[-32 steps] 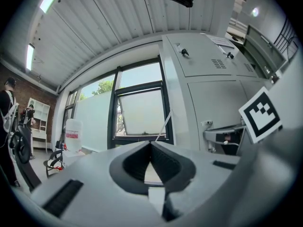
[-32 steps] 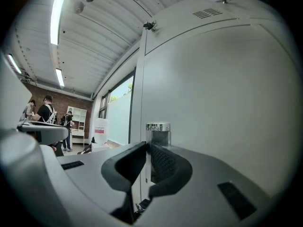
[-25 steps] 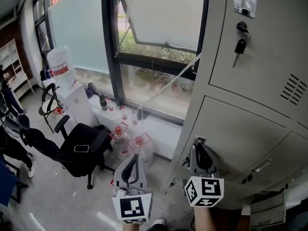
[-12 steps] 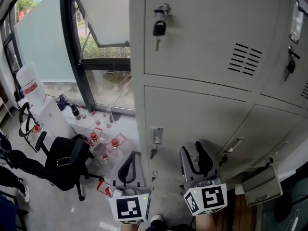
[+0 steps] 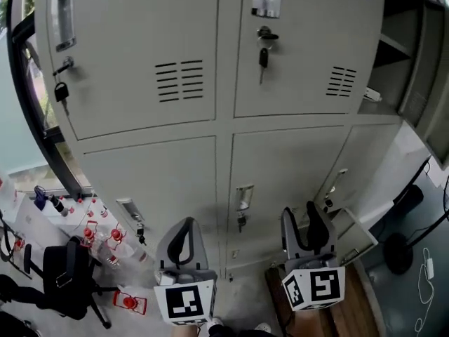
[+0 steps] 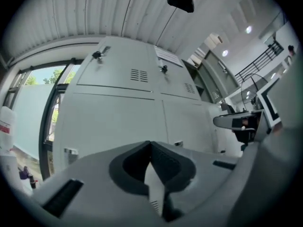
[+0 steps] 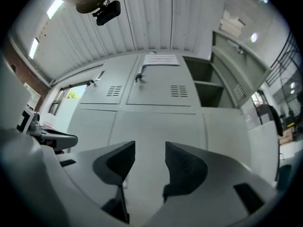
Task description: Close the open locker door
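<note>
A bank of grey metal lockers (image 5: 210,83) fills the head view. Its upper right compartment (image 5: 396,41) stands open and shows a shelf, with its door (image 5: 431,83) swung out at the far right edge. The right gripper view shows the same compartment (image 7: 208,86) and door (image 7: 236,72) up and to the right of my jaws. My right gripper (image 5: 309,230) hangs low before the lower lockers, well below the open door; its jaws are opening with nothing between them. My left gripper (image 5: 184,241) is beside it, shut and empty.
Keys hang in the locks of two upper doors (image 5: 263,55) (image 5: 61,90). A pale panel (image 5: 354,234) juts out low at the right. An office chair (image 5: 66,279) and several water bottles (image 5: 105,241) stand at the lower left by a window frame (image 5: 42,111).
The view has swung right, from the window and chair to the locker fronts and the open compartment. The right gripper's jaws have parted from shut to wide apart. The left stays shut.
</note>
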`<move>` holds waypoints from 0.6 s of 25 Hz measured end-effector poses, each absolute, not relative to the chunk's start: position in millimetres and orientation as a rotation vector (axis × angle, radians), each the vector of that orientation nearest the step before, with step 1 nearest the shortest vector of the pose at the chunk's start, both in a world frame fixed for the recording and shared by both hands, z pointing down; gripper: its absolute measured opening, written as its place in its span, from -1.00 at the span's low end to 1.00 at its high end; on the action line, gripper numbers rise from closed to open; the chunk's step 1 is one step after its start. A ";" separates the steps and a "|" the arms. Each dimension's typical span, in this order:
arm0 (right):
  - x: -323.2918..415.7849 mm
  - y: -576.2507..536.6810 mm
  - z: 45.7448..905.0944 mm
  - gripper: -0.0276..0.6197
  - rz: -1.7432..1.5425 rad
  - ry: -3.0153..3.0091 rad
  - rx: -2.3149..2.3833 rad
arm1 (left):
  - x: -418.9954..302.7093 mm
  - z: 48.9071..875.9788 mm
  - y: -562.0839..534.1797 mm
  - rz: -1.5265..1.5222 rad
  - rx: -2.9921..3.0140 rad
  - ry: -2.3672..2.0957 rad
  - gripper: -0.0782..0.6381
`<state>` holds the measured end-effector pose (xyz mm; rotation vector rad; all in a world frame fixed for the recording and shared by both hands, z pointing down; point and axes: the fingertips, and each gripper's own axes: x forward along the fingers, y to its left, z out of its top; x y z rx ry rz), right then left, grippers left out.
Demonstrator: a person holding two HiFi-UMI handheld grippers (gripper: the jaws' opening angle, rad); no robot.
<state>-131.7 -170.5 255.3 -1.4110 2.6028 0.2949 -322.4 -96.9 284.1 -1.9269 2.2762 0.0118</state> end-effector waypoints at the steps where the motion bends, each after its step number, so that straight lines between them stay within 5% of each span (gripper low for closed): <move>1: -108.6 -174.2 253.4 -0.32 0.301 2.572 -1.462 | -305.3 281.8 -105.4 0.014 -1.957 2.243 -0.78; 15: 150.9 -189.6 227.5 -0.32 0.384 2.239 -1.882 | -70.2 253.1 -193.5 0.053 -2.254 1.842 -0.78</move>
